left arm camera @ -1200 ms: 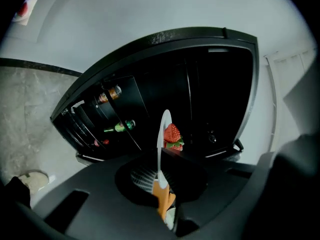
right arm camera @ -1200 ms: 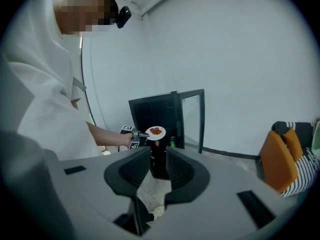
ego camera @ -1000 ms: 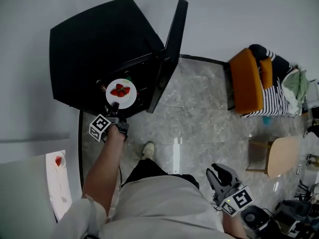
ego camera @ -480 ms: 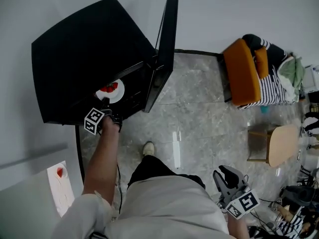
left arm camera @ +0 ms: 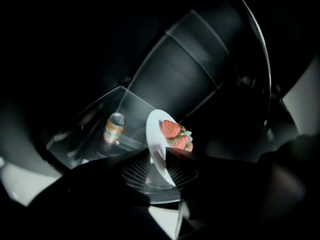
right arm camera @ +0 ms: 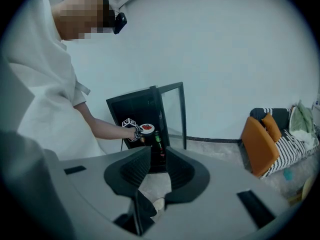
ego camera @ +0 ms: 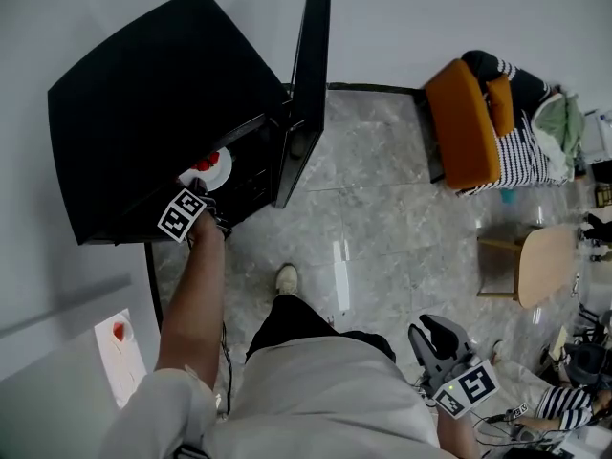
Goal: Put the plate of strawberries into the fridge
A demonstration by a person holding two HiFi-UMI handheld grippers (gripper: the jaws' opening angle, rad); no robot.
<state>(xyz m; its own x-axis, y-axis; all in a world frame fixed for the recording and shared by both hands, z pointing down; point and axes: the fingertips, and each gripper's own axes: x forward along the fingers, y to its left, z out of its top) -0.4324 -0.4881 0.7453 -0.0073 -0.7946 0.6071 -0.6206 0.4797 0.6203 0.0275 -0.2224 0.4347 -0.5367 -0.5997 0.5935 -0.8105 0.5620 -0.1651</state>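
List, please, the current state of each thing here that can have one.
Black fridge door: open.
Round white plate of strawberries: inside the fridge, rim between the left jaws.
Left gripper: jaws opening around the plate's rim.
Right gripper: open, empty.
Green glass bottle: upright in the fridge.

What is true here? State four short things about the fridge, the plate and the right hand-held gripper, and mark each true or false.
1. The black fridge has its door open. True.
2. The round white plate carries red strawberries. True.
3. The right hand-held gripper grips the plate. False: its jaws stand apart, empty.
4. The orange-labelled drink can lies on the plate. False: it is on the glass shelf, apart from the plate.
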